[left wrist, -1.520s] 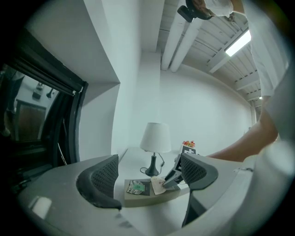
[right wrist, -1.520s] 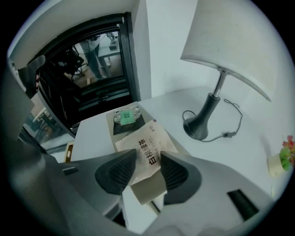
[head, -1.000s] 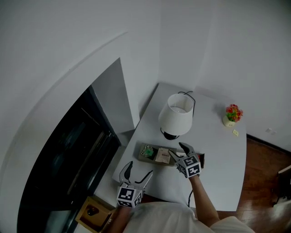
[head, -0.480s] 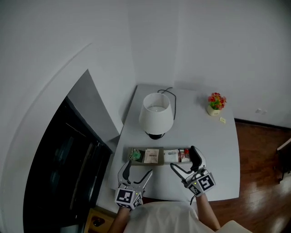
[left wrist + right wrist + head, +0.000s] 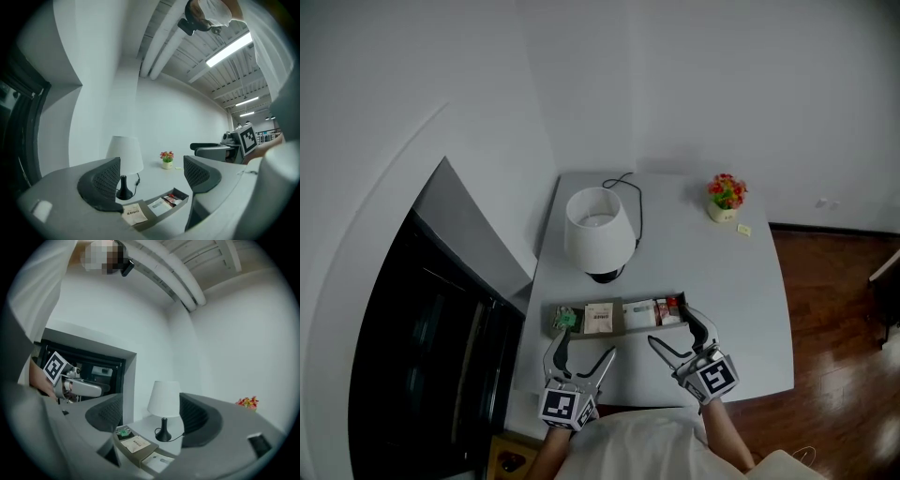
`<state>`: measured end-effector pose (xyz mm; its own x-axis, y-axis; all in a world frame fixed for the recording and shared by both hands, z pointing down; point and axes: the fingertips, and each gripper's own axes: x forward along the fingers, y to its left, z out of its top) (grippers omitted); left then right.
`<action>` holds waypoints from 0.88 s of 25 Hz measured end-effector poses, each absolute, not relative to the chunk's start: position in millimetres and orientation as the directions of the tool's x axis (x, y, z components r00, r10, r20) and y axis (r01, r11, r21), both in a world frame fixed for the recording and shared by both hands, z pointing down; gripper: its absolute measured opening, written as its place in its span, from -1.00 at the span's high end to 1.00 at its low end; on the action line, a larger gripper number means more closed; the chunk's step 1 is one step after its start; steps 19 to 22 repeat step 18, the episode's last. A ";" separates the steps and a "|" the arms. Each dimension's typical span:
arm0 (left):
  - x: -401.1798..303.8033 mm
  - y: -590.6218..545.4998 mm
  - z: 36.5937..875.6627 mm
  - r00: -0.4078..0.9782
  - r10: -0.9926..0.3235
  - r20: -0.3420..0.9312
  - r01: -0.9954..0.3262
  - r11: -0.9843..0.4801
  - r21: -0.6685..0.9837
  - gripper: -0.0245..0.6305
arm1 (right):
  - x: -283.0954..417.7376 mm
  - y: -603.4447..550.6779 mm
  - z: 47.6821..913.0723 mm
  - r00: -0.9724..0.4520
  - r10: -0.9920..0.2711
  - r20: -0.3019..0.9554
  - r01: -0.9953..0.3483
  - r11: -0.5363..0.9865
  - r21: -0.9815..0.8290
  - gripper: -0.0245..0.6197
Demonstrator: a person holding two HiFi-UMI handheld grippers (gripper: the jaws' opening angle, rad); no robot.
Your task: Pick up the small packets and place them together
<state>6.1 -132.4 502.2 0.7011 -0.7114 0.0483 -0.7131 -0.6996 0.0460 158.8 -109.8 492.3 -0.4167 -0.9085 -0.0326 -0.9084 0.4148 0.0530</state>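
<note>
A long shallow tray (image 5: pixel 581 335) lies across the white table (image 5: pixel 722 291) in front of the lamp. In it sit a green packet (image 5: pixel 563 319), a beige packet (image 5: pixel 599 317), a white packet (image 5: pixel 639 313) and small red packets (image 5: pixel 668 310). My left gripper (image 5: pixel 586 347) hovers near the table's front edge, open and empty; in its own view the beige packet (image 5: pixel 135 213) and white packet (image 5: pixel 161 204) show below the jaws. My right gripper (image 5: pixel 671 328) hangs just in front of the tray's right end, jaws closing with nothing between them. Its view shows the green packet (image 5: pixel 123 431) and beige packet (image 5: pixel 136 443).
A white-shaded lamp (image 5: pixel 598 232) with a black base and cord stands behind the tray. A small pot of flowers (image 5: pixel 726 195) and a tiny yellow scrap (image 5: pixel 743 229) sit at the far right corner. A dark cabinet (image 5: pixel 422 319) lies to the left, wooden floor (image 5: pixel 844 309) to the right.
My right gripper has pulled back from over the tray's right end toward the table's front edge, and its jaws stand wider. The left gripper has barely moved.
</note>
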 end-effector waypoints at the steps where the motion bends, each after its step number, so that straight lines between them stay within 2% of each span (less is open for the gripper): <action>1: 9.2 -131.3 502.8 0.703 -0.709 0.051 -0.711 -0.702 0.045 -0.31 | 159.9 -109.5 493.5 -0.420 -0.907 -0.024 -0.907 0.418 0.052 -0.29; 22: 31.8 -119.6 502.9 0.673 -0.737 0.068 -0.740 -0.673 0.029 -0.31 | 152.7 -108.7 502.1 -0.535 -0.845 0.005 -0.844 0.535 0.036 -0.29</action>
